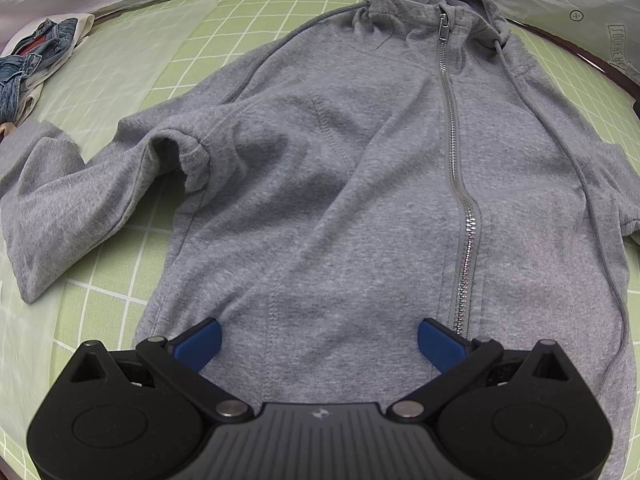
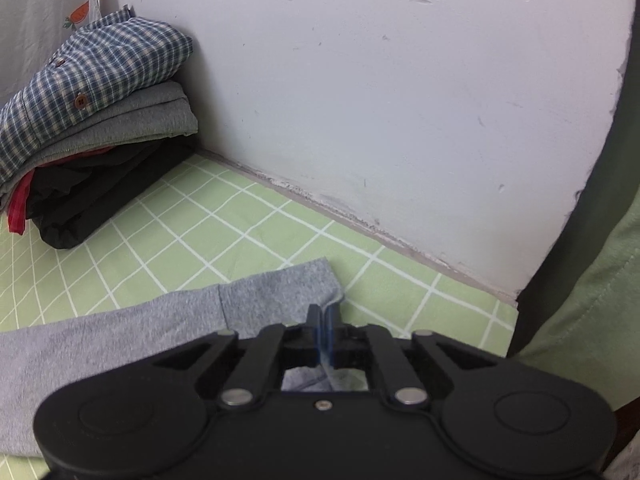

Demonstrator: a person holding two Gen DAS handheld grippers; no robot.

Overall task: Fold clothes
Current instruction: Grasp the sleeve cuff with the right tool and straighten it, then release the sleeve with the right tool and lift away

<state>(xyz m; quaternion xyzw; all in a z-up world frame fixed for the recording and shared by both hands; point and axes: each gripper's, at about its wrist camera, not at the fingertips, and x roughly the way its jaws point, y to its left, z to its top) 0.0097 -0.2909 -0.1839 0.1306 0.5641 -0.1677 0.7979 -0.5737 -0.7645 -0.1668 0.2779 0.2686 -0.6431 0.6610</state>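
Observation:
A grey zip-up hoodie (image 1: 340,168) lies front-up on the green checked sheet (image 1: 120,280), with its hood at the far end and the zipper (image 1: 452,152) closed. Its left sleeve (image 1: 60,200) bends outward across the sheet. My left gripper (image 1: 320,340) hovers open over the lower front of the hoodie, blue pads (image 1: 202,342) wide apart and nothing between them. In the right wrist view the other sleeve (image 2: 160,320) lies flat. My right gripper (image 2: 322,322) is shut at the corner of its cuff (image 2: 296,284), pinching the fabric edge.
A stack of folded clothes (image 2: 92,128), plaid shirt on top, sits in the corner against the white wall (image 2: 400,100). Denim and light garments (image 1: 32,64) lie at the far left of the sheet. A person's green garment (image 2: 592,300) fills the right edge.

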